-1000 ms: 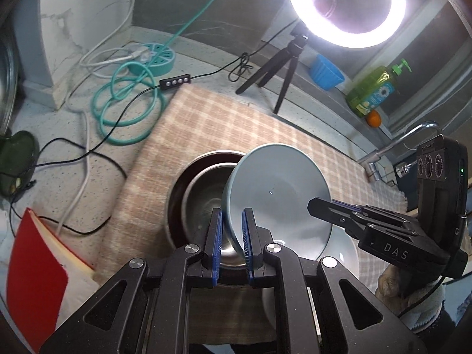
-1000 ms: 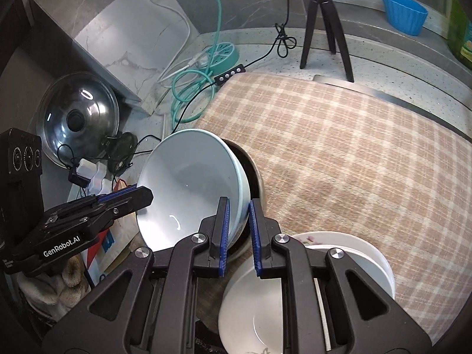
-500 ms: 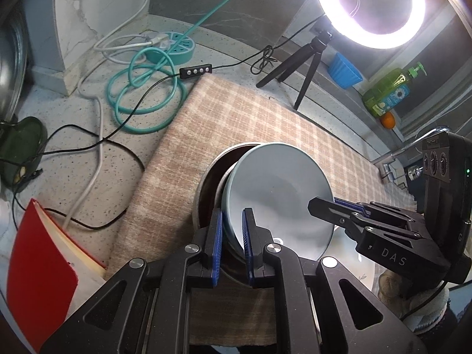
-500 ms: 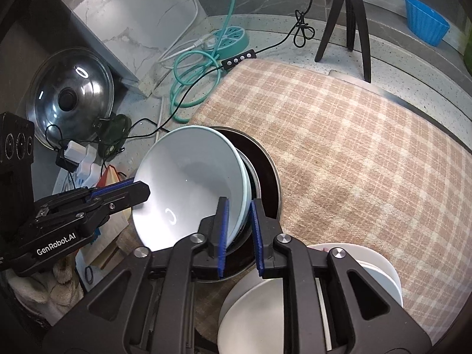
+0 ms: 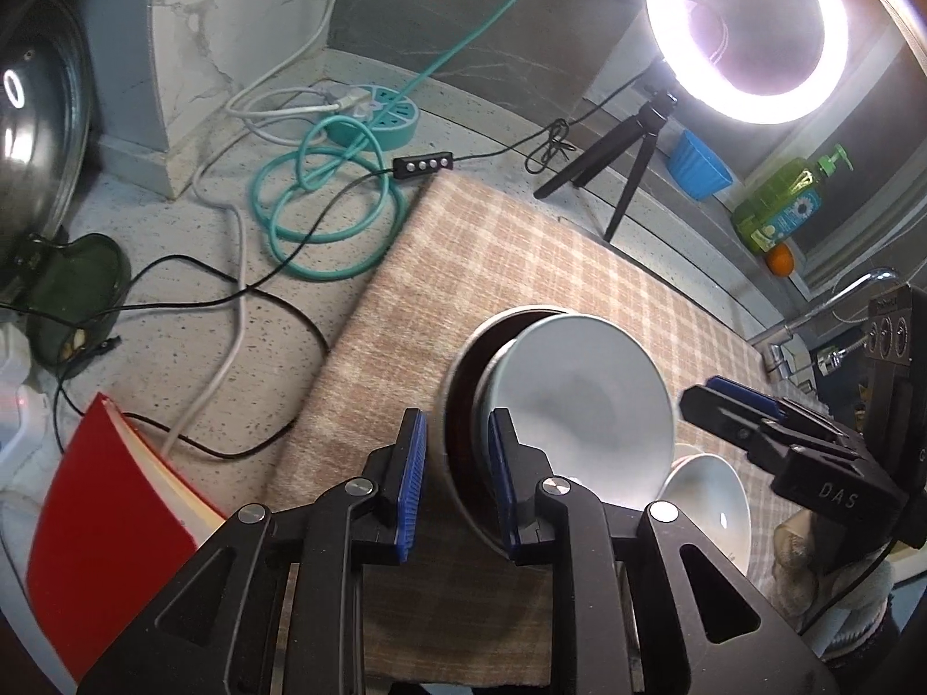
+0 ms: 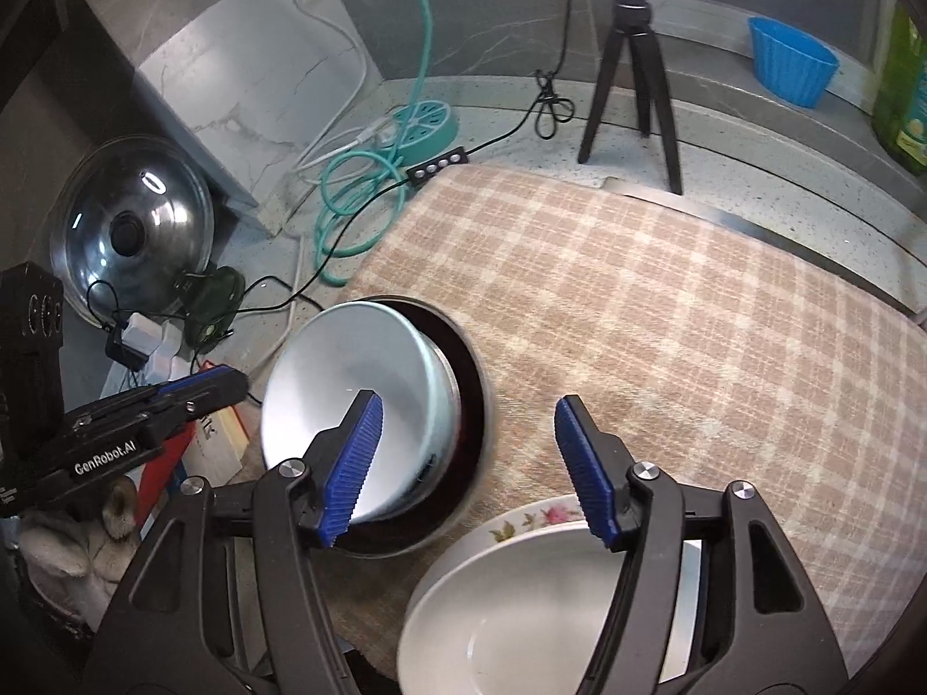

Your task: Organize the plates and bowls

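A pale blue bowl (image 5: 585, 388) rests tilted inside a dark bowl with a steel rim (image 5: 463, 370) on the checked cloth; it also shows in the right wrist view (image 6: 342, 405). My left gripper (image 5: 455, 478) is open, its fingers astride the near rim of the dark bowl. My right gripper (image 6: 466, 466) is wide open and empty, just above the stacked bowls' right edge. A white bowl with a flowered rim (image 6: 544, 602) sits below it; the left wrist view shows it too (image 5: 707, 492).
A checked cloth (image 6: 666, 318) covers the counter. Beyond it are a ring light on a tripod (image 5: 747, 29), coiled teal cable (image 5: 324, 202), a blue cup (image 6: 791, 66) and a green soap bottle (image 5: 782, 202). A pot lid (image 6: 130, 226) and a red book (image 5: 104, 521) lie left.
Both grippers have let go of the pale blue bowl and opened. The bowl has dropped into the dark bowl, and both grippers have drawn back a little.
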`<state>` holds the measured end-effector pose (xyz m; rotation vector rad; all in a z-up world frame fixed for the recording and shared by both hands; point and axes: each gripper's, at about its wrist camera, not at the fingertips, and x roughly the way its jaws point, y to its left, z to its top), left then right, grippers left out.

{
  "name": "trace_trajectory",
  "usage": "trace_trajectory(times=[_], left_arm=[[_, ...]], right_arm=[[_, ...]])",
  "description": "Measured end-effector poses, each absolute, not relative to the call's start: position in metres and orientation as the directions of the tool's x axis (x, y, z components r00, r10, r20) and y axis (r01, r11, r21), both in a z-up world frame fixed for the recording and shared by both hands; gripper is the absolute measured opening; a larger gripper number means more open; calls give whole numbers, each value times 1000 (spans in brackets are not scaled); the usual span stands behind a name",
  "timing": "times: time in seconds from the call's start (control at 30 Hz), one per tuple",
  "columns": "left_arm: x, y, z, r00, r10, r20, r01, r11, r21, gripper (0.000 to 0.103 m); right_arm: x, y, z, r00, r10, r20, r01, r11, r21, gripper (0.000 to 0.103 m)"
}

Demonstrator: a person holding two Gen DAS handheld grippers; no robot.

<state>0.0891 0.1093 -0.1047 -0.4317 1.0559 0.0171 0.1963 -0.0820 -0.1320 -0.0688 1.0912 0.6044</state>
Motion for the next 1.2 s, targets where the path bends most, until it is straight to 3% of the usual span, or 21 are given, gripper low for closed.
trace_trajectory(times=[0.6, 0.73, 0.9, 0.97, 1.1, 1.2], left_arm=[[87, 107, -125, 460, -165, -873, -203, 937, -284, 22], [90, 106, -128, 454, -173, -874, -196, 938, -287, 22], [93, 105, -134, 440, -195, -876, -185, 935, -301, 18], [95, 105, -136, 436, -214, -874, -183, 930, -319, 16], [97, 104, -138, 433, -229, -872, -171, 929, -329, 12], [99, 104, -139, 430, -244, -869, -169, 924, -343, 11]], right_arm=[[193, -103, -151, 302, 401, -865, -450, 860, 241, 64], [194, -101, -155, 277, 412, -868, -445, 856, 264, 47], [196, -98, -164, 244, 429, -870, -430, 852, 300, 43], [197, -98, -167, 224, 446, -867, -421, 846, 327, 34], [198, -95, -170, 214, 453, -865, -414, 845, 340, 32], [198, -91, -172, 195, 467, -862, -416, 836, 359, 21]])
